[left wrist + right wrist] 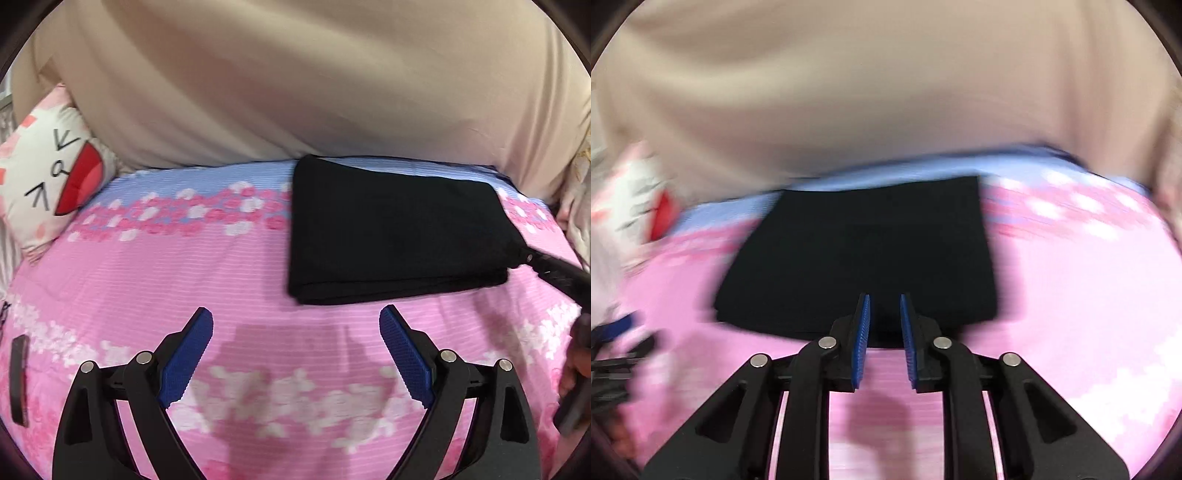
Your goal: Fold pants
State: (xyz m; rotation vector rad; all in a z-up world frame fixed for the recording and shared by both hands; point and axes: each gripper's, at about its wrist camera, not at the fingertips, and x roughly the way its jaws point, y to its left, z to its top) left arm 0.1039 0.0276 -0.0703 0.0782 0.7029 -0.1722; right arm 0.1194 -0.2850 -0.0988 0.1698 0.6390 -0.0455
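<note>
The black pants [391, 232] lie folded into a thick rectangle on the pink flowered bedsheet [184, 273]. My left gripper [295, 314] is wide open and empty, hovering over the sheet just in front of the pants' near edge. In the right wrist view the pants [857, 251] are blurred by motion. My right gripper [885, 301] has its blue pads a narrow gap apart at the pants' near edge; whether cloth sits between them is unclear. The right gripper's black finger also shows in the left wrist view [554, 267], touching the pants' right edge.
A beige cover [295, 81] rises behind the bed. A white cartoon pillow [51, 173] with a red mouth lies at the far left. A dark phone-like object [18, 380] lies on the sheet at the left edge.
</note>
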